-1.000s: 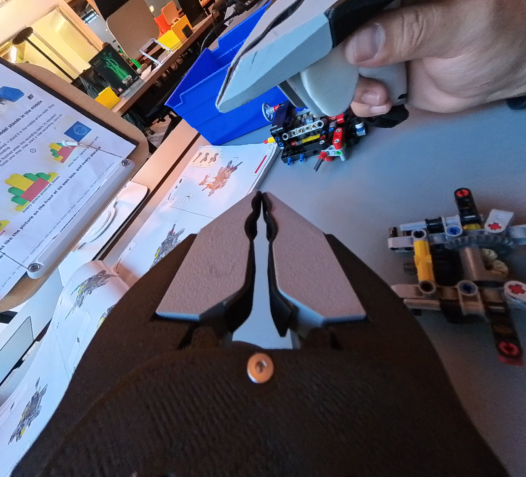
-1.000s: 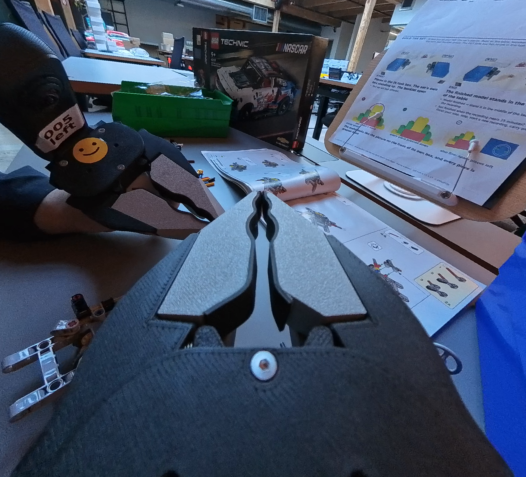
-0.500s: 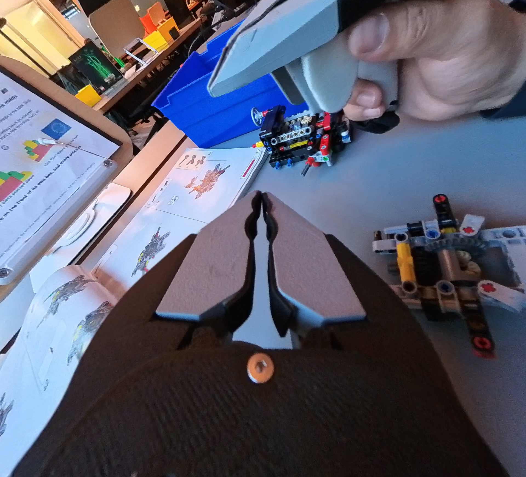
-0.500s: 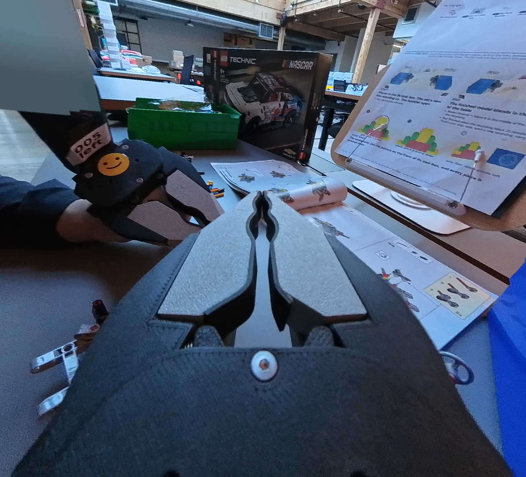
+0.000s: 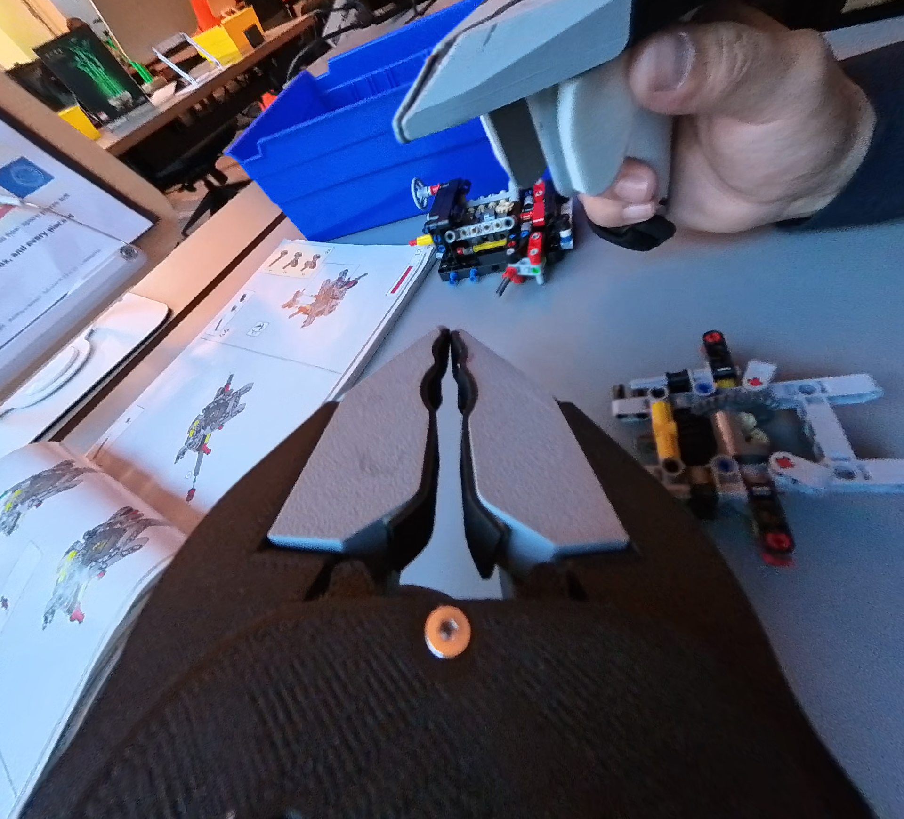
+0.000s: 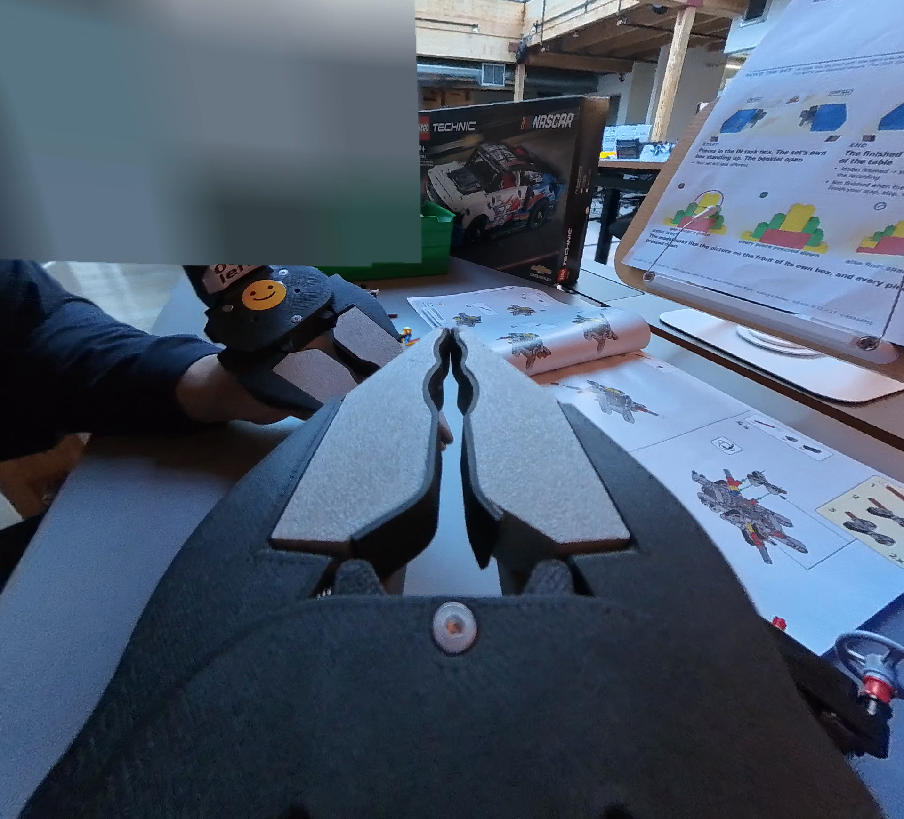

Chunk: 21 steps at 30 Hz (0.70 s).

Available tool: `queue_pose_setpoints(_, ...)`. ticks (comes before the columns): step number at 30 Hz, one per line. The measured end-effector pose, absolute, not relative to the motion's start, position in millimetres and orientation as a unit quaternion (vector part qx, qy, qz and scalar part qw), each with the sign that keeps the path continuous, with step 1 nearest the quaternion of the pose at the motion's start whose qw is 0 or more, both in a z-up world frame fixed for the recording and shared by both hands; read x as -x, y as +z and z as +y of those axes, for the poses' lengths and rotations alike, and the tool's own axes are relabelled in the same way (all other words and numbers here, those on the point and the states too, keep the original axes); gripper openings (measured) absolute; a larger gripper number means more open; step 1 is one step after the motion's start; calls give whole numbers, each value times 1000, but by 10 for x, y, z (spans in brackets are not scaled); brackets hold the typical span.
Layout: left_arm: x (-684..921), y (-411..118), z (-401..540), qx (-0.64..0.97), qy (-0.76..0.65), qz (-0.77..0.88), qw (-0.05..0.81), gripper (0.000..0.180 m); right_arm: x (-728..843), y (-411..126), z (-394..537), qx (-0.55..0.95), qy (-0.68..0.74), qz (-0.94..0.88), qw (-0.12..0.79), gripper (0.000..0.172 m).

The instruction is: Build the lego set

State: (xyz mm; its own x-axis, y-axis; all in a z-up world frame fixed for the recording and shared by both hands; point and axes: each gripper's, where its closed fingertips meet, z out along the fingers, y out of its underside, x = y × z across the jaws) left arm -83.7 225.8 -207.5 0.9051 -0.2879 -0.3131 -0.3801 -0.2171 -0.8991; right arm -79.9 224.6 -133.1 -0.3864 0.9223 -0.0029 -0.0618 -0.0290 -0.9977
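Both my grippers are clenched on nothing. My left gripper has its tips pressed together above bare grey table, just off the edge of the open instruction booklet. My right gripper is likewise closed and empty, held above the table, its tips pointing over the booklet.

As I judge it, I am between grasps, with no piece in hand; any pick-up would first need the jaws parted.

Nearest my left gripper is the flat grey frame of bricks lying to its right, apart from it. Farther off the small black block of bricks stands just in front of the blue bin, close under my right hand.

Only the left view shows the frame, the bin and most of the black block. Only the right view shows the dark product box standing upright, the green bin beside it, and the booklet's curled-over page. The instruction sheet on its stand shows far more fully there
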Motion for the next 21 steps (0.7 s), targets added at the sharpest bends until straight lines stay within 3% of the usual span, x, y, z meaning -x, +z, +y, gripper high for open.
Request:
queue_pose_setpoints(12, 1052, -1957, 2241, 771, -22, 146, 620, 0, 886, -1505, 2327, 404, 620, -560, 374, 0)
queue_pose_setpoints(21, 835, -2077, 2271, 787, 11, 198, 584, 2, 880, -1473, 2334, 391, 600, -569, 404, 0)
